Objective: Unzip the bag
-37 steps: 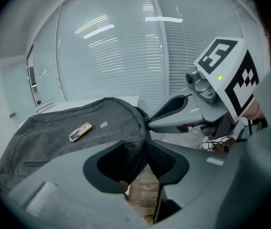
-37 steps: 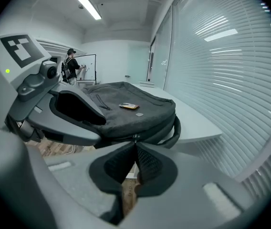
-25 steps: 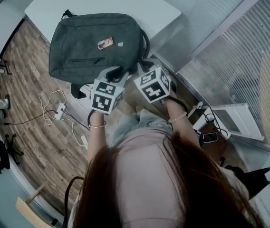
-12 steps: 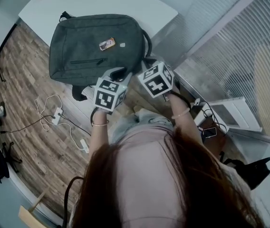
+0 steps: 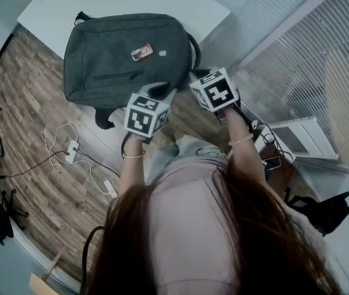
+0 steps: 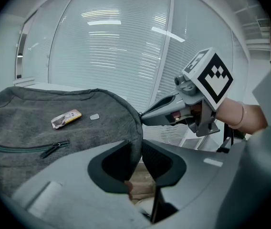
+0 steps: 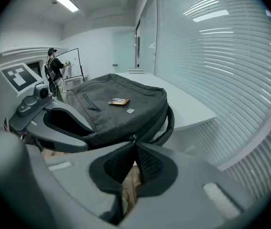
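Observation:
A grey backpack (image 5: 125, 54) lies flat on the white table (image 5: 180, 5), with a small orange tag (image 5: 141, 52) on top. Both grippers are at its near right corner. My left gripper (image 5: 160, 92) has just been closing its jaws, and the bag's padded edge (image 6: 136, 128) stands between them with the pads (image 6: 119, 159) against it. My right gripper (image 5: 194, 76) sits close beside it. In the right gripper view its jaws (image 7: 134, 146) are pinched on the small metal zipper pull (image 7: 133, 139) at the bag's rim.
A strap loop (image 7: 170, 120) hangs off the bag's right side. White cables and a power strip (image 5: 70, 147) lie on the wooden floor at the left. A glass wall with blinds (image 5: 297, 54) runs along the right. A person (image 7: 55, 73) stands far behind.
Both grippers have stayed at the bag's near corner and rolled a little. The right gripper's marker cube has swung up and to the right.

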A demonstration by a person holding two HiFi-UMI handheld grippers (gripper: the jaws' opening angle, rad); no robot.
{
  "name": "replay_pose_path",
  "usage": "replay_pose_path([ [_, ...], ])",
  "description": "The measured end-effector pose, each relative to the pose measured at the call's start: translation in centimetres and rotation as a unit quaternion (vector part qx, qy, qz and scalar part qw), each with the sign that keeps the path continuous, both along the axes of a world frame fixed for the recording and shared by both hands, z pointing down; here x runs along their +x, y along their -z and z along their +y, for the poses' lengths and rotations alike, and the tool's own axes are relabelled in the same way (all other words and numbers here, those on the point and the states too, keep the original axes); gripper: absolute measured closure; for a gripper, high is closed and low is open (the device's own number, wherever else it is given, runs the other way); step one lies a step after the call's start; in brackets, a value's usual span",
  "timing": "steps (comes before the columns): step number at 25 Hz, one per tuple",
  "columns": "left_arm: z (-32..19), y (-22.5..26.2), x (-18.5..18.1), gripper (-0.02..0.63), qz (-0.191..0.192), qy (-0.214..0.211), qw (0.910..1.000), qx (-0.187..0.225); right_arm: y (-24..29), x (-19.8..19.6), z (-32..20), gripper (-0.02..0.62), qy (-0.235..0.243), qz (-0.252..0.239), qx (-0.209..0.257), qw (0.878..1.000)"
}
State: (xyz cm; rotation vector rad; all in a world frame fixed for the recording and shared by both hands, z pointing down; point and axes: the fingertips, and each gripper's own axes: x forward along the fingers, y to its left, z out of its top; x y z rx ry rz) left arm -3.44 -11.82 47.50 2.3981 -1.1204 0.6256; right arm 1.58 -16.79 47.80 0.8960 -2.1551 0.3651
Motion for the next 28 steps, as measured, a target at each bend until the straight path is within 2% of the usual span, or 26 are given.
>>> replay_pose_path([
  [7, 0.1, -0.1, -0.1, 0.514, 0.013, -0.011, 0.9998, -0.007, -0.1, 0.1, -0.1, 0.584, -0.004, -0.022, -0.037, 0.999],
  [13, 0.1, -0.1, -0.1, 0.515, 0.021, -0.017, 0.9995, -0.016, 0.0, 0.3, -0.4, 0.584, 0.013, -0.026, -0.059, 0.998],
  [21, 0.0, -0.3, -0.1, 0.515, 0.025, -0.018, 0.9992, -0.025, -0.1, 0.2, -0.8, 0.584, 0.083, -0.031, -0.082, 0.993],
  [28, -0.1, -0.2, 0.0, 0.515, 0.024, -0.018, 0.9991, -0.029, -0.1, 0.6, -1.2, 0.585, 0.138, -0.009, -0.081, 0.987],
])
